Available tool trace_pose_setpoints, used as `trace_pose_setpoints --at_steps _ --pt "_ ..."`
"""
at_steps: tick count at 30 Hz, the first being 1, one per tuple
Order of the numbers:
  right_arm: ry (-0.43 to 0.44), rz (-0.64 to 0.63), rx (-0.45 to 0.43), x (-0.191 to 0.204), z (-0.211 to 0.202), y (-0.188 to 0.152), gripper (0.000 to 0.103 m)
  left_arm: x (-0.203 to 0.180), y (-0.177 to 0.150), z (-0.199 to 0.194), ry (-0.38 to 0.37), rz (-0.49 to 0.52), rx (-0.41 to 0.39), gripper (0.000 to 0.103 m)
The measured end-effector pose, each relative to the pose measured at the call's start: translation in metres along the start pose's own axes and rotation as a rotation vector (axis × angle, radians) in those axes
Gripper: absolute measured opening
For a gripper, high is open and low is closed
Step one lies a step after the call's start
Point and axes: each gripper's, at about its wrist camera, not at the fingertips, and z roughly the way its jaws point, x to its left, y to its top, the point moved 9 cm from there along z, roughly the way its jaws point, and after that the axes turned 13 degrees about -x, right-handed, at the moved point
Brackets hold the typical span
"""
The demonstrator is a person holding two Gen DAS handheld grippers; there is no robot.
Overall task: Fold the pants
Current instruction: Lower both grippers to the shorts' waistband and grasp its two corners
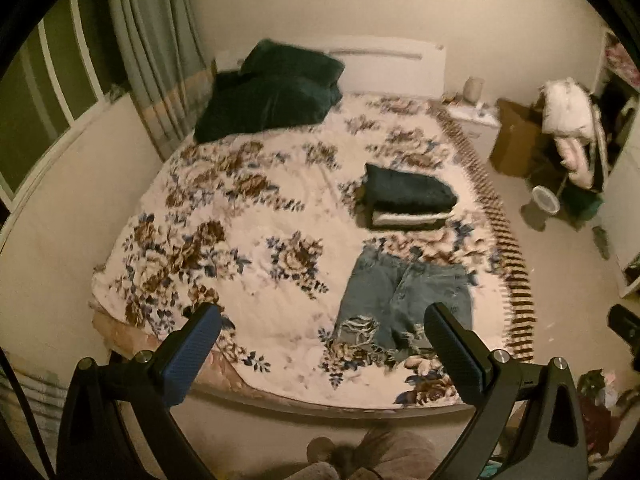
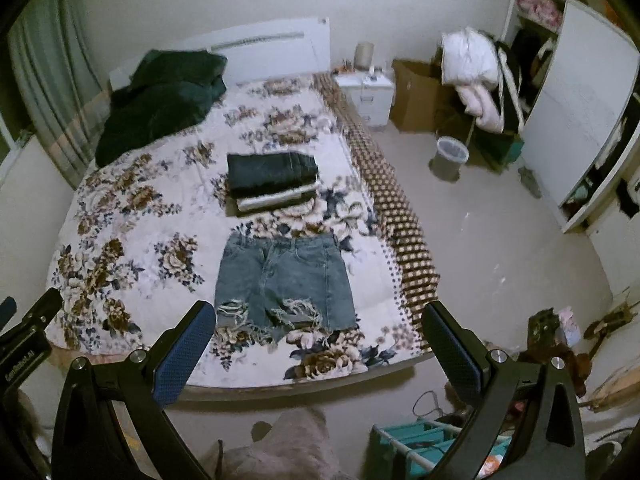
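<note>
I've got both hand-held grippers, left (image 1: 322, 344) and right (image 2: 318, 340), spread wide and empty above the bed's (image 2: 132, 216) foot edge; denim shorts (image 2: 284, 280) lie flat ahead, waistband far, frayed hems toward me, nearer the right one.

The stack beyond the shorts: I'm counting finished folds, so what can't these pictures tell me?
- Stack: item count; layers merge, both views blurred.
- Its far side: hidden by its own top.
- Shorts: back side lies against the bedspread.
</note>
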Motion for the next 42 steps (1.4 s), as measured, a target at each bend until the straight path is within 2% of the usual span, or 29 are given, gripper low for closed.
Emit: trace_pose_setpoints --at_steps 3,4,6,8,11,12,15,18,20,22,23,24,27,30,35,36,37,38,39,40,41,42 --pt "0.076 0.026 0.083 -0.015 0.073 0.003 0.101 -0.016 -0.011 0.046 0.055 0.031 0.042 0.103" --pt "0.094 0.032 0.102 -0.018 0.089 0.0 0.096 -0.021 -0.016 0.057 0.06 0.035 0.054 0.103" --pt "0.166 0.048 0.179 -0.029 0.15 0.001 0.076 -0.041 -0.026 0.092 0.112 0.052 0.082 0.103" --pt "0.212 0.04 0.249 -0.04 0.205 0.002 0.067 -0.06 -0.037 0.125 0.156 0.054 0.114 0.103" --pt "0.269 -0.006 0.336 -0.052 0.283 0.002 0.066 -0.09 -0.062 0.17 0.208 0.031 0.201 0.103" --pt "0.292 -0.023 0.357 -0.055 0.305 0.003 0.062 -0.103 -0.076 0.19 0.241 0.01 0.245 0.103" --pt "0.355 -0.084 0.457 -0.068 0.394 0.002 0.05 -0.139 -0.114 0.233 0.279 -0.062 0.354 0.103" --pt "0.383 -0.178 0.505 -0.072 0.458 -0.006 0.049 -0.179 -0.148 0.264 0.288 -0.094 0.403 0.103" --pt "0.426 -0.22 0.586 -0.072 0.514 -0.023 0.051 -0.213 -0.179 0.288 0.285 -0.102 0.423 0.103" --pt "0.465 -0.222 0.671 -0.07 0.555 -0.044 0.063 -0.243 -0.205 0.302 0.27 -0.111 0.439 0.103" --pt "0.48 -0.221 0.708 -0.071 0.572 -0.053 0.072 -0.262 -0.226 0.309 0.248 -0.117 0.459 0.103" --pt "0.488 -0.222 0.737 -0.071 0.588 -0.063 0.073 -0.281 -0.241 0.315 0.218 -0.125 0.478 0.103" --pt "0.514 -0.248 0.813 -0.069 0.65 -0.096 0.074 -0.338 -0.289 0.326 0.133 -0.106 0.514 0.103" --pt "0.54 -0.26 0.858 -0.059 0.691 -0.119 0.074 -0.376 -0.32 0.34 0.101 -0.064 0.527 0.103" --pt "0.613 -0.282 0.9 -0.039 0.742 -0.155 0.074 -0.413 -0.362 0.373 0.072 -0.015 0.573 0.098" --pt "0.621 -0.281 0.901 -0.037 0.748 -0.16 0.074 -0.417 -0.368 0.379 0.053 -0.022 0.584 0.085" --pt "0.639 -0.269 0.895 -0.034 0.755 -0.165 0.074 -0.419 -0.371 0.384 0.047 -0.025 0.591 0.077" --pt "0.658 -0.256 0.883 -0.03 0.757 -0.169 0.072 -0.419 -0.37 0.387 0.043 -0.032 0.578 0.077" --pt "0.673 -0.242 0.858 -0.026 0.758 -0.17 0.05 -0.418 -0.364 0.386 0.031 -0.051 0.54 0.067" --pt "0.664 -0.235 0.837 -0.026 0.76 -0.171 0.036 -0.417 -0.356 0.382 0.017 -0.066 0.502 0.047" --pt "0.651 -0.211 0.831 -0.028 0.762 -0.171 0.028 -0.416 -0.351 0.377 0.011 -0.066 0.479 0.035" --pt "0.652 -0.185 0.827 -0.029 0.759 -0.169 0.022 -0.414 -0.344 0.369 0.003 -0.066 0.448 0.013"
